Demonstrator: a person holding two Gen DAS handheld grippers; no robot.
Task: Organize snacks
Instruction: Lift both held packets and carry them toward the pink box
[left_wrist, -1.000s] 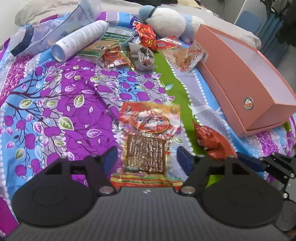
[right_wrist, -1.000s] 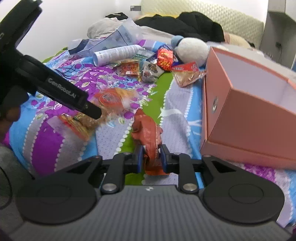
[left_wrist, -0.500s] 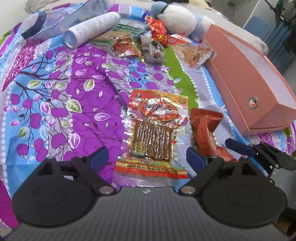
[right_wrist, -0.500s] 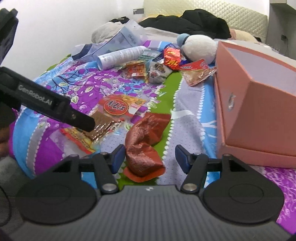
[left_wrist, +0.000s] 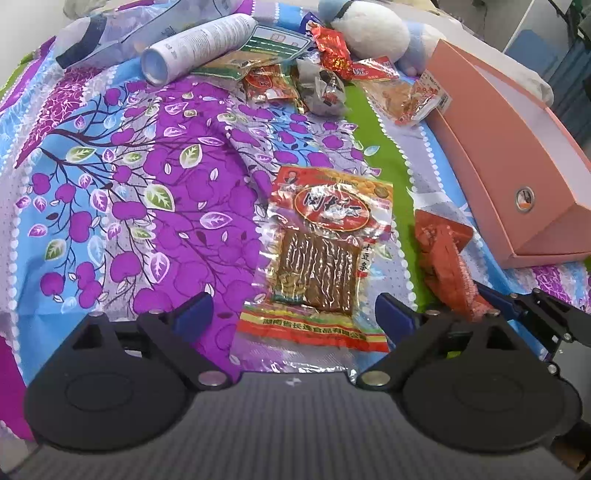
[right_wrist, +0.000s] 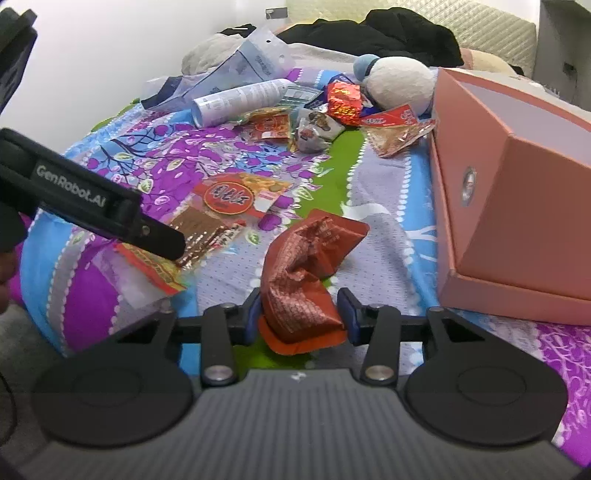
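Observation:
A flat clear packet of brown strips with a red label (left_wrist: 321, 251) lies on the patterned bedspread. My left gripper (left_wrist: 291, 315) straddles its near end, jaws wide and still opening, pads clear of it. To its right lies a crumpled red-brown packet (right_wrist: 299, 273). My right gripper (right_wrist: 300, 314) has a jaw on each side of its near end and is closing. The pads sit at its sides without squeezing it. The open pink box (right_wrist: 517, 184) stands to the right. One left finger (right_wrist: 159, 236) shows over the flat packet.
At the far end of the bed lie several more snack packets (left_wrist: 332, 55), a white tube (left_wrist: 199, 40), a clear bag (right_wrist: 236, 70) and a plush toy (left_wrist: 369, 33). The bed's near edge runs just under both grippers.
My right gripper let go of the red-brown packet, which dropped flat onto the bed, opened wide, then narrowed around it again. My left gripper's jaws widened over the flat packet.

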